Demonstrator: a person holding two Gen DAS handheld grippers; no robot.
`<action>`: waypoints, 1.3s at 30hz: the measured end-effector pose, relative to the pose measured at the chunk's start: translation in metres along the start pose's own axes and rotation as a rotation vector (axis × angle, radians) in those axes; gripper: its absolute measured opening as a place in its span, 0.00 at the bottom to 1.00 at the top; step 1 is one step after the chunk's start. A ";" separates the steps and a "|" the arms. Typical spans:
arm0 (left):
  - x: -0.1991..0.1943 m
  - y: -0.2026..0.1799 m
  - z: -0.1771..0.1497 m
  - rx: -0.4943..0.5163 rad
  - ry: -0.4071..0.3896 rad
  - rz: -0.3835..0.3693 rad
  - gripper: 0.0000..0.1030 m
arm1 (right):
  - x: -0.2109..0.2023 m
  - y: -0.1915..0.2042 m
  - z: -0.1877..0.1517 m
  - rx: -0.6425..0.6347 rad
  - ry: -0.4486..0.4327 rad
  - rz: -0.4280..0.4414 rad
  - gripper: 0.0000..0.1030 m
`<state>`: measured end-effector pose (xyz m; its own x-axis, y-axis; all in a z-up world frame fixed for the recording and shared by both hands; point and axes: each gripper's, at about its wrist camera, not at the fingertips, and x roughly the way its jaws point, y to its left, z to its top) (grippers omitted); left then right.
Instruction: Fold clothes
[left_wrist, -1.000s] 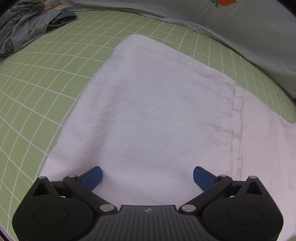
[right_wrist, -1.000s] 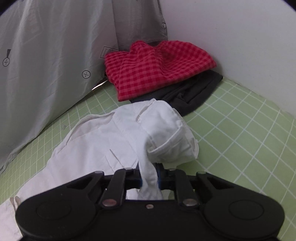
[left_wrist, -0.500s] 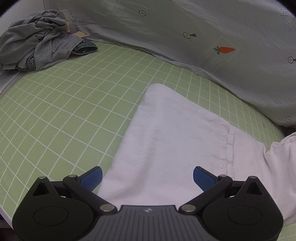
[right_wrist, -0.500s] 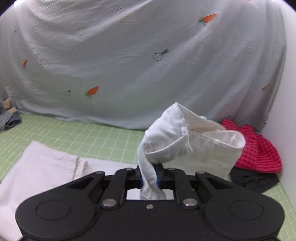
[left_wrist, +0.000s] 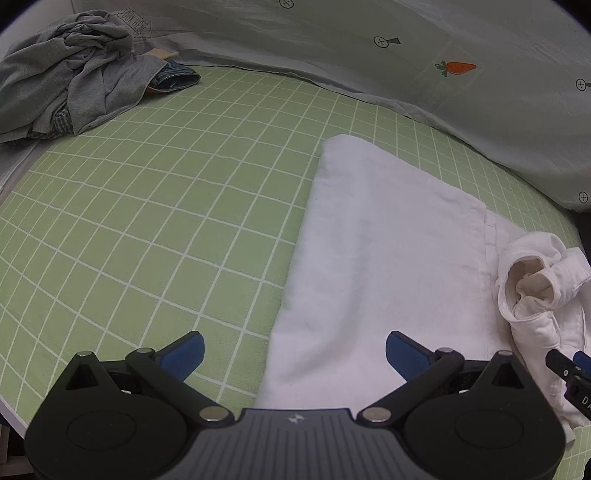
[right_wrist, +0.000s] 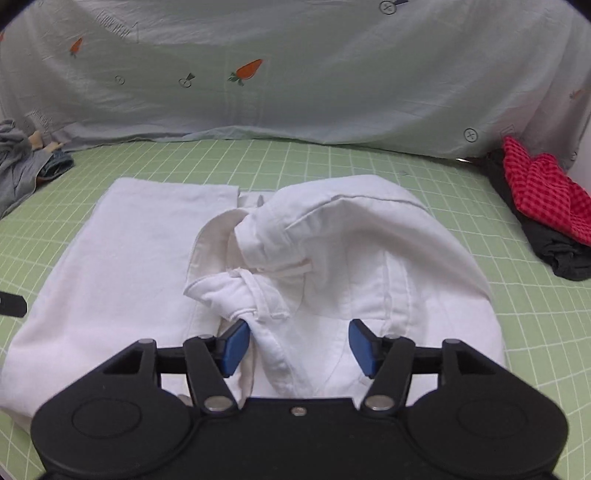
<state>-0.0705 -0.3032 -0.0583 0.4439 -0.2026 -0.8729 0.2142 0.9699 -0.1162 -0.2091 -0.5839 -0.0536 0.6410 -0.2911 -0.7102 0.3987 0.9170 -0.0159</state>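
Observation:
White trousers (left_wrist: 384, 258) lie on the green checked mat (left_wrist: 166, 206), their legs folded flat. The waistband end (right_wrist: 332, 236) is turned back over the legs in a loose, rumpled hump. My right gripper (right_wrist: 299, 343) is open just above that hump, blue pads on either side of a waistband fold without pinching it. My left gripper (left_wrist: 295, 350) is open above the near left edge of the trousers, with nothing between its fingers. The tip of the right gripper (left_wrist: 570, 365) shows at the right edge of the left wrist view.
A grey crumpled garment (left_wrist: 70, 77) with denim (left_wrist: 173, 75) beside it lies at the far left. A red checked cloth (right_wrist: 543, 192) on a black garment (right_wrist: 561, 251) sits far right. A pale carrot-print sheet (right_wrist: 295, 66) hangs along the back.
My right gripper carried the waistband end over onto the legs and let go; it was shut on the cloth and is now open. The left gripper drew back and leftwards.

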 end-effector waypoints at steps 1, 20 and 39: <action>0.002 -0.001 0.000 0.007 0.004 -0.001 1.00 | -0.003 -0.003 0.001 0.024 -0.014 -0.010 0.60; 0.021 0.020 0.031 0.128 -0.006 -0.014 1.00 | 0.080 0.056 0.013 0.038 0.088 -0.127 0.67; 0.036 0.018 0.019 0.192 0.078 -0.088 1.00 | 0.034 0.090 -0.011 -0.040 0.058 0.026 0.19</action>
<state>-0.0343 -0.2953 -0.0834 0.3488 -0.2669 -0.8984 0.4140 0.9039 -0.1078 -0.1586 -0.5081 -0.0872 0.6109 -0.2517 -0.7506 0.3553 0.9344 -0.0242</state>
